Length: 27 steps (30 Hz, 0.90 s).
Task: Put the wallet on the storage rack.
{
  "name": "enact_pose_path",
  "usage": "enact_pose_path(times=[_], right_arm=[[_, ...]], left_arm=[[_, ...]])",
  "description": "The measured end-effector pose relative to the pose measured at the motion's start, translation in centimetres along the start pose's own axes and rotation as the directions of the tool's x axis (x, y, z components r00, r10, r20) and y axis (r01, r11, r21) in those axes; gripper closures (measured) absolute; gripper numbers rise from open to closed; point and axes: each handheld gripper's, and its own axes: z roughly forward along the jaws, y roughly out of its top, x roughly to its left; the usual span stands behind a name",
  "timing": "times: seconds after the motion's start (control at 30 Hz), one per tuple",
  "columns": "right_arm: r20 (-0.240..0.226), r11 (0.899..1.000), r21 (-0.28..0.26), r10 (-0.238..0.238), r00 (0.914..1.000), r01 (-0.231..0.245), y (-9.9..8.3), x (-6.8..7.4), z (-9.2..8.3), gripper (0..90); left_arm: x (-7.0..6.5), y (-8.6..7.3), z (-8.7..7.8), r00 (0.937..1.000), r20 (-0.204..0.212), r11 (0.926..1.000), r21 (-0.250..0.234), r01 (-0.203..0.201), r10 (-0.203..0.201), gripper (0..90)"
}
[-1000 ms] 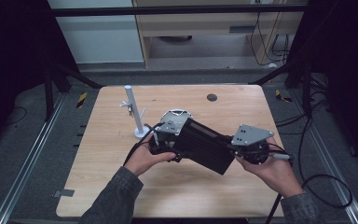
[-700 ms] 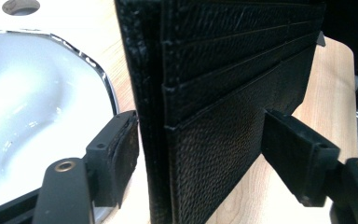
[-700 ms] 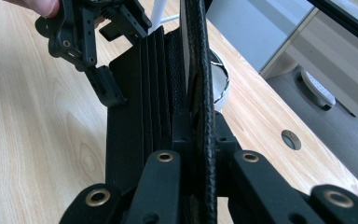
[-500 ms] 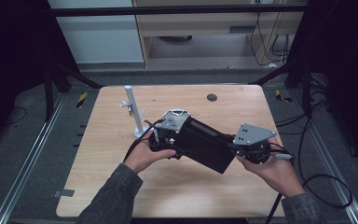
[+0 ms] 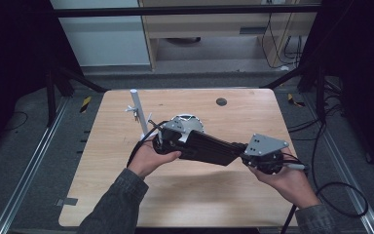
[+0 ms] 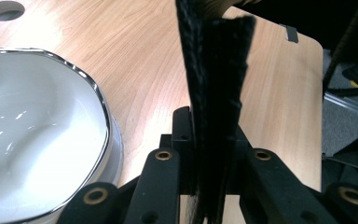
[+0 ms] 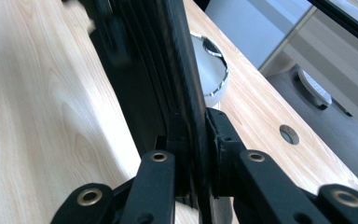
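A long piece of black fabric (image 5: 209, 148) hangs stretched above the wooden table (image 5: 214, 200) between both grippers. My left gripper (image 5: 181, 143) holds its left end. In the left gripper view the jaws (image 6: 212, 154) have just been closing and now pinch the folded fabric edge (image 6: 214, 84). My right gripper (image 5: 245, 156) is shut on the other end, and in the right gripper view (image 7: 196, 140) the fabric (image 7: 168, 60) runs away from its jaws. A white bowl with a silver rim (image 5: 187, 121) sits on the table just behind the fabric.
A thin white post on a small stand (image 5: 139, 114) rises left of the bowl. A dark round hole (image 5: 221, 102) sits near the table's far edge. The bowl (image 6: 42, 135) lies close beside the left jaws. Cables trail from both grippers.
The left hand has risen slightly with its end of the fabric. The fabric now looks narrower and more level, and the bowl shows behind it. The right hand has stayed put.
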Motion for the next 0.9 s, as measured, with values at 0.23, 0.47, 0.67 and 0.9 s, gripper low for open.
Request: enact_pose_path(times=[0.23,0.47,0.67,0.9], right_arm=[[-0.051,0.999,0.013,0.038,0.9980,-0.038,-1.5,1.9,1.7,50.0],[-0.062,0.992,0.013,0.123,0.9904,-0.122,-4.0,3.2,3.3,28.2],[0.049,0.952,-0.014,0.306,0.9509,-0.305,-7.2,2.5,4.0,22.2],[0.174,0.885,-0.055,0.464,0.8687,-0.462,-11.1,1.8,4.5,17.5]], left_arm=[[-1.0,2.3,-2.5,0.9958,-0.092,0.9989,0.046,0.008,-0.004,81.1],[-1.7,4.6,-5.6,0.9853,-0.167,0.9943,0.105,-0.020,0.037,81.1],[-1.2,6.0,-7.9,0.9752,-0.219,0.9941,0.108,-0.008,0.032,81.1],[-0.2,8.1,-9.4,0.9606,-0.276,0.9952,0.097,-0.004,0.031,81.1]])
